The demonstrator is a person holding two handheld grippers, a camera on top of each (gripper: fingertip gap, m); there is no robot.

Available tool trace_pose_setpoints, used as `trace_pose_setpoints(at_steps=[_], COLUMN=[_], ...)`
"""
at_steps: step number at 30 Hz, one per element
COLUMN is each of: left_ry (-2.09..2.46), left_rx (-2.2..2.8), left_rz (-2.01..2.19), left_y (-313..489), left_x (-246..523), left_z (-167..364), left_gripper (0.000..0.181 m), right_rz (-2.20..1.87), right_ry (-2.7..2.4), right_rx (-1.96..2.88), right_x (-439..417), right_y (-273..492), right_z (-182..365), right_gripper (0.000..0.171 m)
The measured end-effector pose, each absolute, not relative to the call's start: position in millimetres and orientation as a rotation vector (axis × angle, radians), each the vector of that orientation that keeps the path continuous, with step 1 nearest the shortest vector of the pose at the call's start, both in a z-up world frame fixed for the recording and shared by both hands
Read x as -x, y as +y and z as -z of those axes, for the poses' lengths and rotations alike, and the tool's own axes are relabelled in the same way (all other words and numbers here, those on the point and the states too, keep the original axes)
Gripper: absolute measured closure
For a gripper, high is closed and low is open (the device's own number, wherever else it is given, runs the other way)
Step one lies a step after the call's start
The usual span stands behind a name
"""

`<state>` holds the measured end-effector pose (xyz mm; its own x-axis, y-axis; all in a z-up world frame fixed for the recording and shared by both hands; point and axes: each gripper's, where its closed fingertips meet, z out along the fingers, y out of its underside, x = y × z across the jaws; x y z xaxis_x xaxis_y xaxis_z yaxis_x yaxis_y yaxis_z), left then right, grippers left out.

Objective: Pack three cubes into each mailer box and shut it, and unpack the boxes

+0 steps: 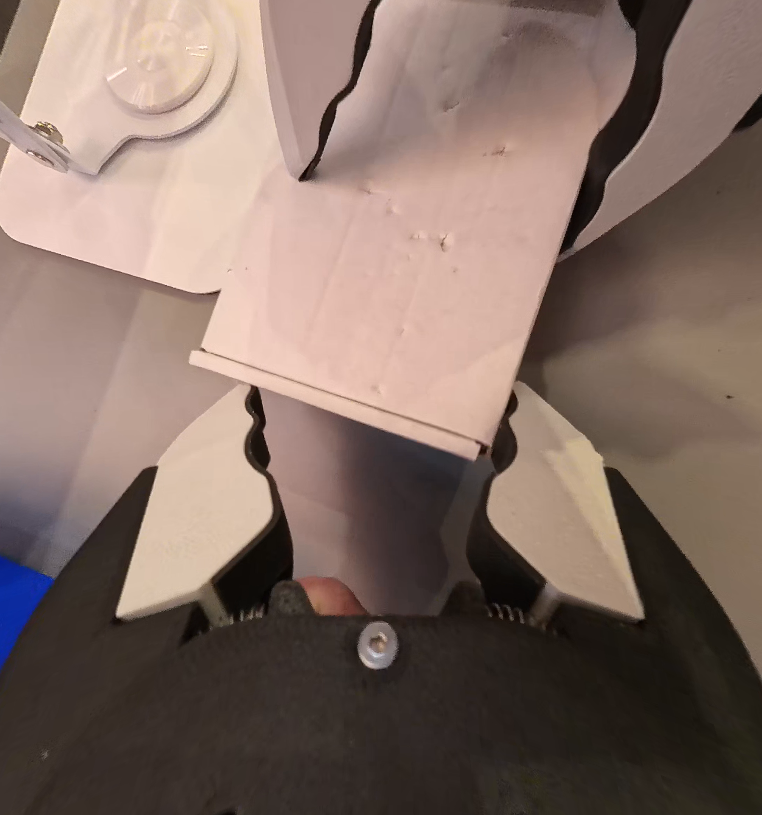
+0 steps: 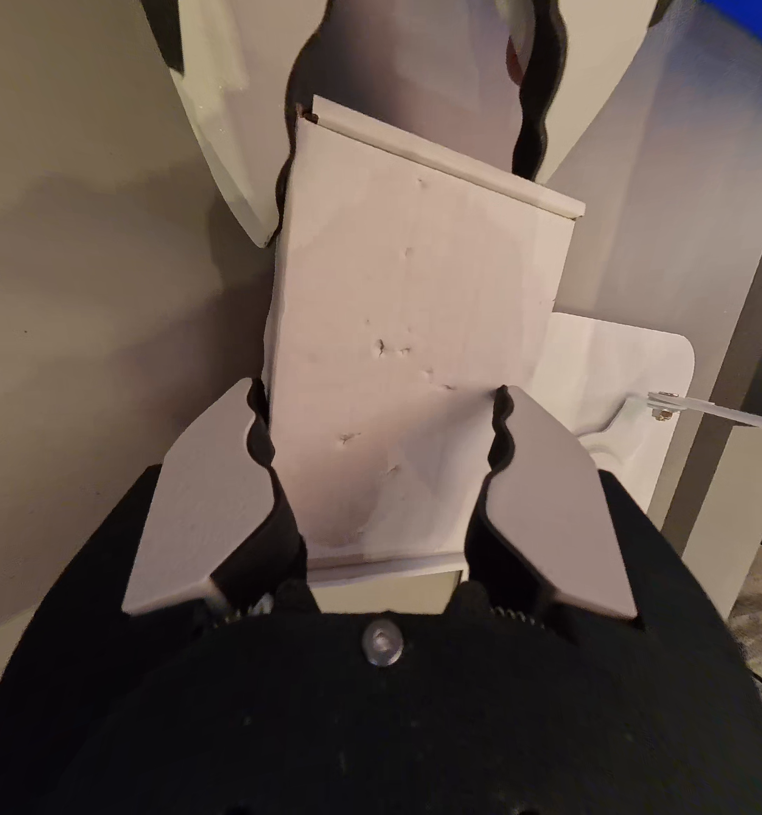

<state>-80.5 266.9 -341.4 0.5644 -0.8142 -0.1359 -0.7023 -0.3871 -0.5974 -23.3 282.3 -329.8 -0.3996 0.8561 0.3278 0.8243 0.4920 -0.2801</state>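
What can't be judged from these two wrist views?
- Contents of the white mailer box: shut in both views, so any cubes are hidden.
- Right tongs: grip unclear; the box sits between the fingers.
- Left tongs: contact with the box end unclear.
- Blue object: cropped at the frame edge.

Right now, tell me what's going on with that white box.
A person is working a closed white mailer box with two hand-held grippers facing each other from opposite ends. The right gripper straddles the near end, its fingers spread around the box; whether they press it is unclear. The left gripper sits open at the far end. No cubes are visible.
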Motion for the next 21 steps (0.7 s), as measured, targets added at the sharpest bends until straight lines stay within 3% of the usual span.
trace_pose_setpoints(at_steps=[4, 5, 8, 16, 18, 21], left_ry=[1.266, 1.285, 1.244, 1.202, 1.201, 1.186], left_rx=[2.187, 2.187, 2.173, 2.163, 2.144, 2.133], left_rz=[0.27, 0.282, 0.289, 0.317, 0.27, 0.2], left_y=[246, 239, 234, 246, 252, 262], left_x=[70, 67, 65, 55, 50, 52], left_z=[340, 341, 333, 345, 349, 350], left_gripper=[0.084, 0.082, 0.072, 0.062, 0.063, 0.069], right_rz=[-0.236, -0.281, -0.377, -0.321, -0.284, -0.309], right_ry=[-2.337, -2.337, -2.296, -2.235, -2.24, -2.256], right_rx=[1.42, 1.447, 1.537, 1.731, 1.698, 1.67], right_x=[12, 7, -7, -49, -46, -41], right_y=[264, 259, 257, 292, 293, 290], right_z=[326, 326, 317, 329, 337, 342], right_gripper=[0.072, 0.06, 0.051, 0.041, 0.046, 0.042])
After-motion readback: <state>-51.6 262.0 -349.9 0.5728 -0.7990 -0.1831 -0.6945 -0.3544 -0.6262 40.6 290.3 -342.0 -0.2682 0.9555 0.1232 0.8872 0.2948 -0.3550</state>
